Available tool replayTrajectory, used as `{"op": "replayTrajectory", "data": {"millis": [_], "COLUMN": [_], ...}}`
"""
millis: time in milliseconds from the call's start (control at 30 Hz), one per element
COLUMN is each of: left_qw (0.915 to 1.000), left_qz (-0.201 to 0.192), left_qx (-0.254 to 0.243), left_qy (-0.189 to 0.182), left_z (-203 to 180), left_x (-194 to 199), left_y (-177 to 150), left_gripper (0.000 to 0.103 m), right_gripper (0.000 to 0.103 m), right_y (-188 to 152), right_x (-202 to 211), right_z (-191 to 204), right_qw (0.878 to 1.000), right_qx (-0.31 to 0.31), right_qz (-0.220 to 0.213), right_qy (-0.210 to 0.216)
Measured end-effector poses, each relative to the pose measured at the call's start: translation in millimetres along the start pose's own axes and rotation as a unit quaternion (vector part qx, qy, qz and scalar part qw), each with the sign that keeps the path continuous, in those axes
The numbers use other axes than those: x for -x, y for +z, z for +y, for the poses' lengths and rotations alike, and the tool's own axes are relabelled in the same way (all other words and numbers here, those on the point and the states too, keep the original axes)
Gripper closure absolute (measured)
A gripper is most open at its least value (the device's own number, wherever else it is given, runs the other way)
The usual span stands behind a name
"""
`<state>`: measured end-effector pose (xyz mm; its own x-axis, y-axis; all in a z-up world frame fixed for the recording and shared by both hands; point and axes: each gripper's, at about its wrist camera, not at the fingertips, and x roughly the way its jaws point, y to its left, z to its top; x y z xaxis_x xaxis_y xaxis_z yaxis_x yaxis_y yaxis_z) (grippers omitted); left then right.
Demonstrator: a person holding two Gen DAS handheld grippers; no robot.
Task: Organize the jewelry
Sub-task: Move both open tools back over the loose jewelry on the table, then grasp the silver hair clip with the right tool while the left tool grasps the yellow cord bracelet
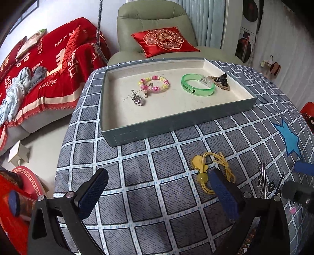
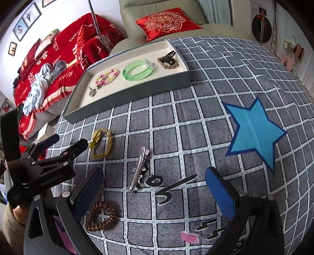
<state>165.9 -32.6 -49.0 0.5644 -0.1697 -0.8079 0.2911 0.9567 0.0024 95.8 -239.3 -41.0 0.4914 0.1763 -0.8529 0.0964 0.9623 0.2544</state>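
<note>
A grey-blue tray (image 1: pixel 176 125) (image 2: pixel 127 98) with a cream lining sits on the checked cloth. It holds a pink-and-yellow bead bracelet (image 1: pixel 155 83), a silver pendant (image 1: pixel 137 98), a green bangle (image 1: pixel 197 84) and a black claw clip (image 1: pixel 220 81). On the cloth lie a yellow cord with a charm (image 1: pixel 212 170) (image 2: pixel 101 144), a silver hair clip (image 2: pixel 138 170) and a brown coil hair tie (image 2: pixel 102 215). My left gripper (image 1: pixel 157 188) (image 2: pixel 67 141) is open and empty, its right finger beside the yellow cord. My right gripper (image 2: pixel 155 188) stands open, the hair clip lying just ahead between its fingers, untouched.
A blue star patch (image 2: pixel 253 131) marks the cloth at the right. Behind the table stand a green armchair (image 1: pixel 153 17) with a red cushion (image 1: pixel 164 40) and a sofa under a red blanket (image 1: pixel 49 68). The table's edge drops off at the left.
</note>
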Motion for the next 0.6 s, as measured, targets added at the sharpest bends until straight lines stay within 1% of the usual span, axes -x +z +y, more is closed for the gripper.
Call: {"op": "replayTrajectory", "data": {"millis": [67, 133, 267, 367, 467, 500, 533, 567, 600], "left_qw": [1.0000, 1.0000, 0.9999, 0.9998, 0.9996, 0.9996, 0.9996, 0.9996, 0.9996], "left_qz": [0.005, 0.009, 0.015, 0.018, 0.023, 0.023, 0.023, 0.023, 0.023], "left_qx": [0.002, 0.002, -0.003, -0.008, -0.009, -0.008, -0.007, -0.007, -0.008], "left_qy": [-0.001, 0.000, 0.003, 0.005, 0.010, 0.010, 0.011, 0.011, 0.013], "left_z": [0, -2, -7, -11, -12, -13, -12, -12, -12], "left_x": [-3, -6, -12, -15, -19, -20, -20, -20, -21], "left_y": [0, 1, 1, 1, 2, 2, 2, 3, 3], "left_gripper": [0.000, 0.000, 0.000, 0.000, 0.000, 0.000, 0.000, 0.000, 0.000], "right_gripper": [0.001, 0.007, 0.008, 0.012, 0.020, 0.025, 0.028, 0.029, 0.032], "right_y": [-3, -6, -9, -9, -8, -8, -8, -7, -7], "right_x": [-3, -4, -8, -12, -16, -18, -20, -22, -22], "right_z": [3, 6, 9, 13, 17, 17, 18, 19, 22], "right_qw": [1.000, 1.000, 1.000, 0.999, 0.999, 0.999, 0.999, 0.998, 0.998], "right_qx": [0.005, 0.014, 0.018, 0.025, 0.034, 0.036, 0.038, 0.041, 0.047], "right_qz": [0.002, 0.003, 0.007, 0.006, 0.009, 0.011, 0.014, 0.012, 0.009], "right_qy": [-0.005, -0.012, -0.016, -0.024, -0.031, -0.032, -0.034, -0.039, -0.045]}}
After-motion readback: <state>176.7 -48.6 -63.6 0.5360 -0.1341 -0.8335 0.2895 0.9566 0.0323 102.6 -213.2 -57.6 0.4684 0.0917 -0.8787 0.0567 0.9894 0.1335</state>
